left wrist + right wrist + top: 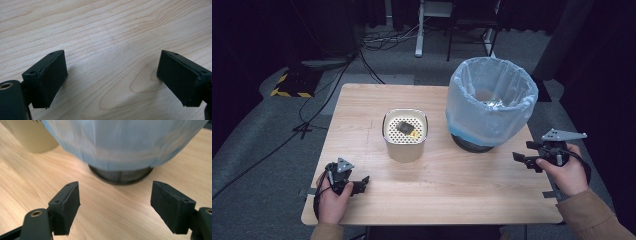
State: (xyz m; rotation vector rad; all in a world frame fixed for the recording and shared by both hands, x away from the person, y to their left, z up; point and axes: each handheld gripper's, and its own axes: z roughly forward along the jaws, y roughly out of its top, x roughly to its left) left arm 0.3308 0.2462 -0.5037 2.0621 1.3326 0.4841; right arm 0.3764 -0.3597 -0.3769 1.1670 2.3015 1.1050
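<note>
Wooden table (437, 200): light, pale grain, square top with rounded corners, standing on grey carpet.

Waste bin (491, 100): largest item on the table, at the far right. A dark mesh base shows under a pale blue translucent liner (120, 142) that is folded over the rim and bulges down the sides. A small shiny scrap lies inside near the rim. In the right gripper view the liner looks blurred, and the black mesh base (121, 176) stands on the wood straight ahead of the jaws.

Beige container (405, 136): rounded-square, cream-coloured walls, just left of the bin and apart from it, near the table's centre. Its inside shows a white perforated insert. A dark lump with a small yellow bit beside it (406, 128) lies on the insert. No label, brand or writing can be read on any item.

Right gripper (523, 159): held by the right hand (566, 172) at the table's right edge, near the bin's base, pointing left toward it. Jaws stand wide apart, nothing between them; bare wood shows in the gap.

Left gripper (362, 183): held by the left hand (332, 200) at the near left of the table, well apart from the container. Jaws spread wide and empty, low over bare wood.
</note>
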